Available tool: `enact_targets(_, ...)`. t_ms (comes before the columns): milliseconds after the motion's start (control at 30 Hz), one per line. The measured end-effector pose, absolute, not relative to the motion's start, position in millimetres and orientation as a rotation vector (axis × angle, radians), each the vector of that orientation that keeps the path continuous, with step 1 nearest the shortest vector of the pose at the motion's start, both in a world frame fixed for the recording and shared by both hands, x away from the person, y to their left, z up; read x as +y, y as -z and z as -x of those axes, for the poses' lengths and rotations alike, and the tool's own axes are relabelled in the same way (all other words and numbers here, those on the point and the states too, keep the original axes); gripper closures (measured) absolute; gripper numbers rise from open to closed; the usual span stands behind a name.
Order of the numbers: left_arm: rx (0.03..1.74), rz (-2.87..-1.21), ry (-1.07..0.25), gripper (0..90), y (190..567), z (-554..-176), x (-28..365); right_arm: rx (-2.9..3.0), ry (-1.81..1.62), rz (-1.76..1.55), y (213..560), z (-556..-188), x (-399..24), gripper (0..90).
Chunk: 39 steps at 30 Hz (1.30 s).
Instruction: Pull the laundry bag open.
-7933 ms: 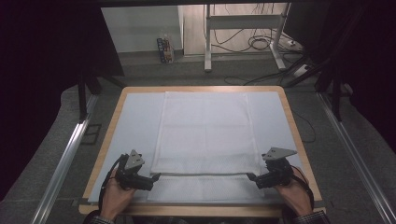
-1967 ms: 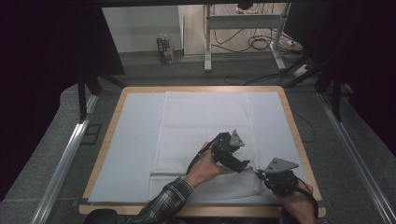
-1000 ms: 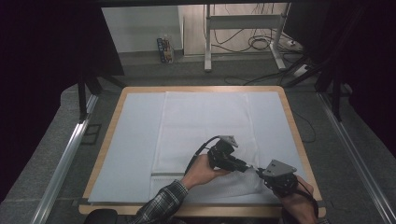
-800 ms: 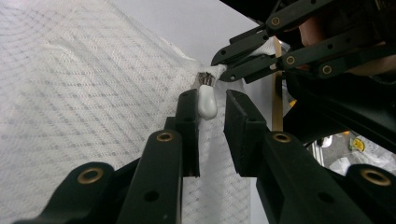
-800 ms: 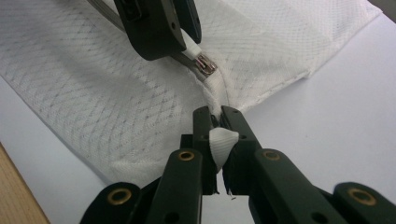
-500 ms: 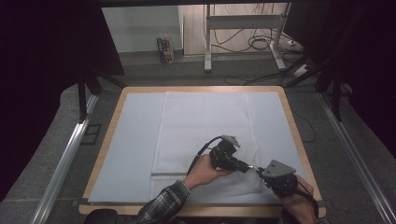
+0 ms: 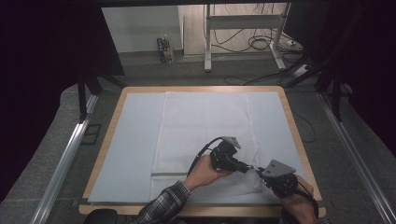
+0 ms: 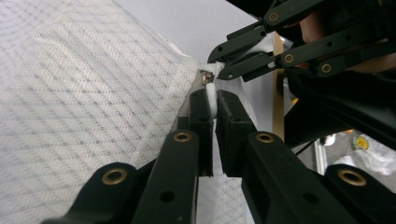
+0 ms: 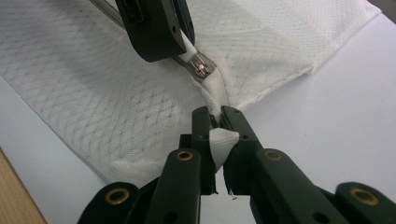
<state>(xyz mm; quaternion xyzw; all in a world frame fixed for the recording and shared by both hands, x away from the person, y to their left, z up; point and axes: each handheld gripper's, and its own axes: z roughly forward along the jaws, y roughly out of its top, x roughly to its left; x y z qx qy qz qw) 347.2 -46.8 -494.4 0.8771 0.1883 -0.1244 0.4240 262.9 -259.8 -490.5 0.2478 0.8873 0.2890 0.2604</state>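
Note:
A white mesh zip bag (image 7: 205, 126) lies flat on the pale mat. Its small metal zip slider (image 9: 201, 65) sits near the bag's front right corner. My left gripper (image 8: 211, 95) has just been closing and is shut on the slider's white pull tab (image 9: 188, 46). In the high view the left gripper (image 7: 249, 168) reaches across from the left, tip to tip with the right gripper (image 7: 258, 171). My right gripper (image 9: 217, 114) is shut on a bunched bit of the bag's end (image 9: 223, 142) just beyond the slider. The right gripper's jaws (image 8: 219, 65) show in the left gripper view.
The mat (image 7: 135, 140) covers a wooden-edged table (image 7: 295, 126). A short dark stretch of the zip line (image 7: 169, 174) shows at the bag's front left. Metal rails (image 7: 70, 154) run along both sides; cables and a desk frame (image 7: 243, 32) stand on the floor behind.
Since the earliest frame the left hand has crossed from the front left corner to beside the right gripper. Over the last second both hands have stayed put.

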Motion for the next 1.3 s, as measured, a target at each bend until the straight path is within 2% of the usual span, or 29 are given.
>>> enact_targets(100,0.460,-2.194,0.288,87.1,494.0,-346.2,-45.5,2.411,-0.822,-0.711,490.0,-264.9,-262.3,78.1)
enact_targets(300,0.451,-2.191,0.283,87.2,493.7,-347.2,-40.1,2.387,-0.960,-0.847,486.4,-272.1,-272.7,55.9)
enact_targets(567,0.408,-2.169,0.287,87.2,497.1,-343.5,-31.1,2.463,-1.103,-0.988,489.4,-288.1,-278.1,33.7)
enact_targets(667,0.397,-2.162,0.298,87.1,499.0,-343.1,-28.2,2.522,-1.166,-1.046,493.6,-297.8,-277.9,30.4)
enact_targets(767,0.384,-2.158,0.302,87.1,500.6,-343.4,-25.5,2.581,-1.240,-1.059,495.0,-305.0,-277.9,36.2)
enact_targets(1067,0.374,-2.209,0.232,86.9,504.7,-340.7,-29.9,2.614,-1.342,-1.013,491.7,-308.1,-278.7,72.7)
enact_targets(1200,0.405,-2.228,0.228,86.3,507.9,-340.6,-33.8,2.597,-1.332,-0.982,489.6,-306.3,-277.9,80.7)
enact_targets(1300,0.427,-2.228,0.220,86.5,509.2,-340.4,-36.1,2.595,-1.316,-0.975,489.6,-305.6,-275.8,82.2)
